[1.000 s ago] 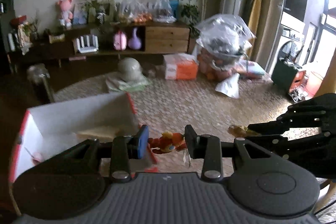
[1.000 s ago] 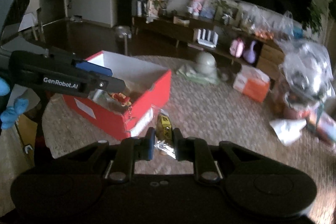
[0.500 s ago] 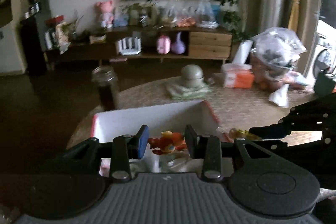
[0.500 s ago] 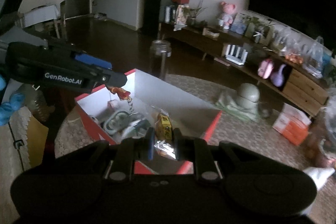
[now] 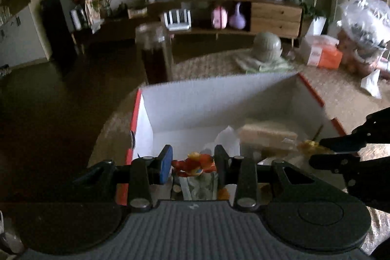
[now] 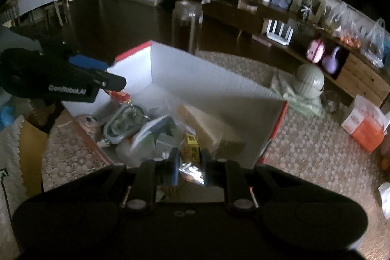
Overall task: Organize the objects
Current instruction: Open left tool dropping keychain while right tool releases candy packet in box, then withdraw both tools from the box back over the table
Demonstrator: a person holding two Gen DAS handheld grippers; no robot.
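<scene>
Both loads hang over the red-and-white box (image 6: 219, 89), so the main risk, as I judge it, is release: the box is crowded with a tan package (image 6: 207, 124), bags and a grey shackle (image 6: 119, 123), and a drop may bounce or snag. The left hand-held gripper (image 5: 192, 163) is clamped on a red toy keychain (image 5: 193, 163); the right hand-held gripper (image 6: 189, 162) pinches a yellow foil packet (image 6: 192, 155). The box sits on a woven round bench (image 6: 304, 157), a glass jar (image 6: 187, 26) close behind, in a dim living room with a cluttered TV cabinet (image 5: 275, 16).

"GenRobot.AI" on left gripper (image 6: 117, 85)
</scene>
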